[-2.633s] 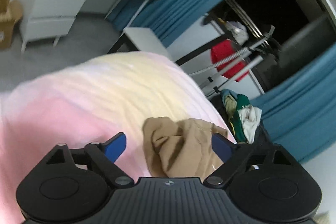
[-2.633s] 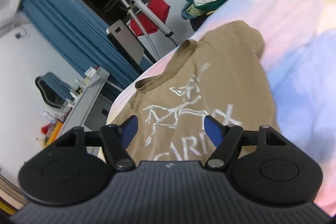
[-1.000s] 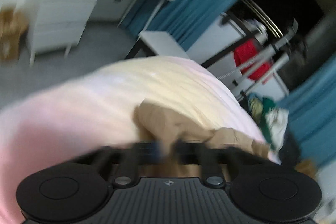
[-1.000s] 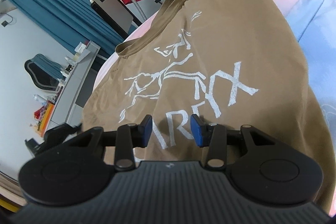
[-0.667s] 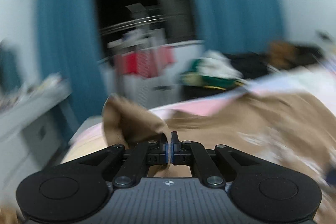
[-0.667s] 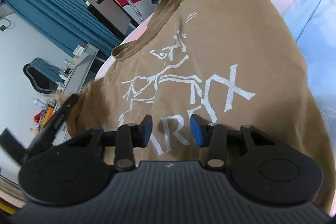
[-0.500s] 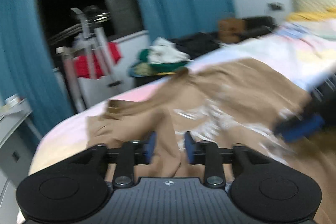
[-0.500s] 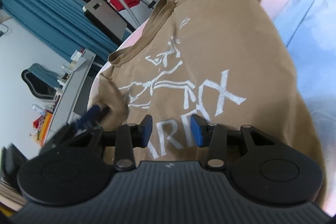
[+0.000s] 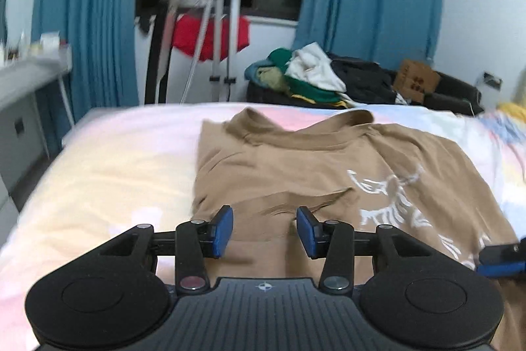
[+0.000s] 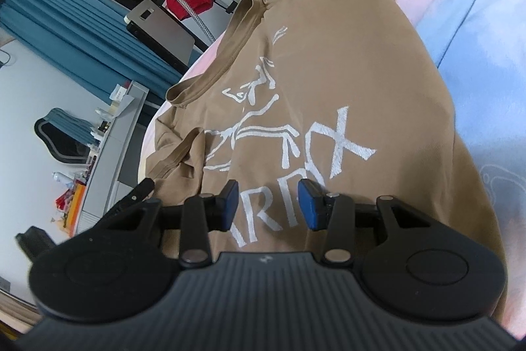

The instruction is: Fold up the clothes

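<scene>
The tan T-shirt (image 9: 296, 166) lies print-up on the pastel bed (image 9: 108, 166), one sleeve folded inward over its chest. Both the left gripper (image 9: 264, 231) and right gripper (image 10: 268, 203) hover above it, jaws spread, holding nothing.

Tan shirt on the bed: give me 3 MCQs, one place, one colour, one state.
1. Where does the folded-over sleeve lie?
A. on the shirt's chest beside the print
B. hanging off the bed
C. under the pillow

2. What colour is the print?
A. black
B. white
C. red

3. How is the left gripper?
A. shut on the collar
B. shut on the sleeve
C. open, holding nothing

Key:
1 A: the sleeve rests flat on the shirt, beside the print, all on the bed.
2 B: the print shows white on tan in the right wrist view.
3 C: the left gripper has its pads apart with bare cloth between them; the right gripper is open too.
</scene>
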